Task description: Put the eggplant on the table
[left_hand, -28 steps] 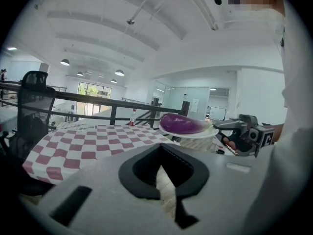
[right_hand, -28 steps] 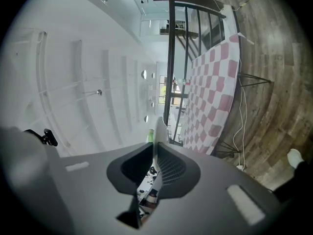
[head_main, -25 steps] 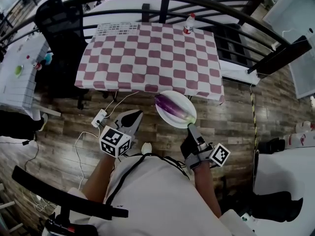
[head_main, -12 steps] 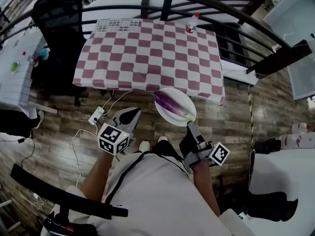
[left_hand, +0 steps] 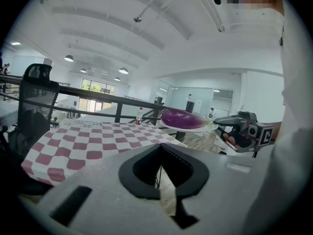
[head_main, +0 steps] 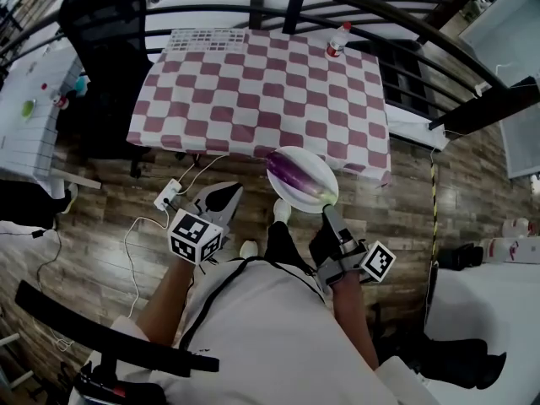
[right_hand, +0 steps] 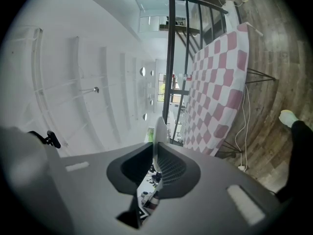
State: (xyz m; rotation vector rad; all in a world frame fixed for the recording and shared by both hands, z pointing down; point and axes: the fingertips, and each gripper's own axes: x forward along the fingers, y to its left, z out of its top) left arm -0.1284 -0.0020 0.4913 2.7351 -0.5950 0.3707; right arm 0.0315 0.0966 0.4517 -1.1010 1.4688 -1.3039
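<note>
Right gripper view: the eggplant is hidden. Only the plate (right_hand: 160,129) shows, edge-on, with its rim clamped between the jaws of the right gripper (right_hand: 156,148).

Head view: one eggplant (head_main: 295,175) lies on the one plate. The plate is held in the air at the near edge of the table (head_main: 253,83), not set on it.

Left gripper (left_hand: 160,175): jaws closed together, nothing between them.

One bottle (head_main: 339,39) stands at the table's far edge. Its label is too small to read.
</note>
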